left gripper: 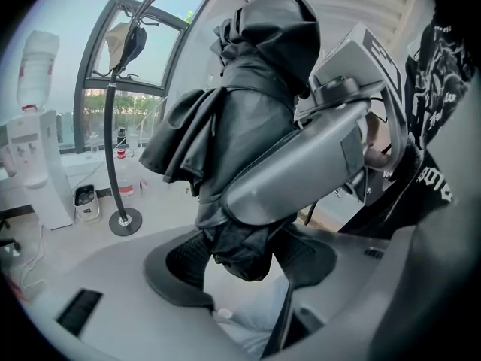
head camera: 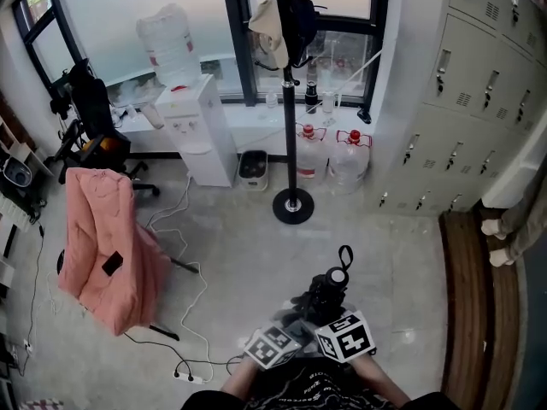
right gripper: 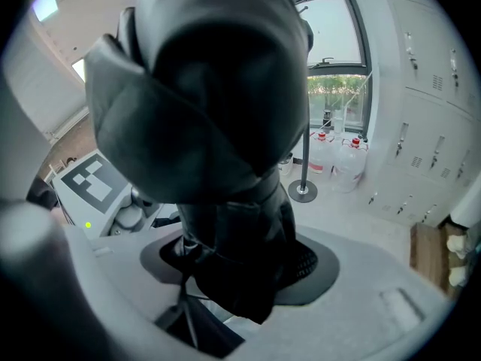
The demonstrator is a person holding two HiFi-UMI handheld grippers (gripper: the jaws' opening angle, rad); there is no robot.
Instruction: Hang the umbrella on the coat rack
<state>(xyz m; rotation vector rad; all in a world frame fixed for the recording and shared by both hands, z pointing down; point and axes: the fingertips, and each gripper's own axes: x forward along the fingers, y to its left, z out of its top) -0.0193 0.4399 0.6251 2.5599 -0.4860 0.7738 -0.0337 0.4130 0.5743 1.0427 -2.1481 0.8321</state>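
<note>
The black folded umbrella (head camera: 327,290) is lying low in the middle of the head view, above the bare floor (head camera: 248,254), its wrist loop (head camera: 344,255) pointing away from the person toward the coat rack (head camera: 290,126), which is standing well apart from it by the window. Both grippers are holding it close to the person's body. The right gripper (right gripper: 237,265) is clamping the bundled canopy, its dark pads (right gripper: 310,264) pressing into the fabric on either side. The left gripper (left gripper: 244,265) is holding the umbrella's lower end with its jaws standing wide; the fabric is filling the gap and touching both pads (left gripper: 183,258), and the right gripper's grey jaw is crossing in front of the umbrella just above. The two marker cubes (head camera: 346,335) are sitting side by side, almost touching, and the person's forearms (head camera: 386,383) are coming in from the bottom edge, drawn together, with both grippers pointing forward and down. A hat and a dark bag are already hanging at the rack's top. Around the rack's base, water bottles (head camera: 349,159) are standing to the right, a water dispenser (head camera: 198,131) to the left, a chair draped in pink cloth (head camera: 107,246) farther left, and grey lockers (head camera: 479,84) are lining the right wall.
</note>
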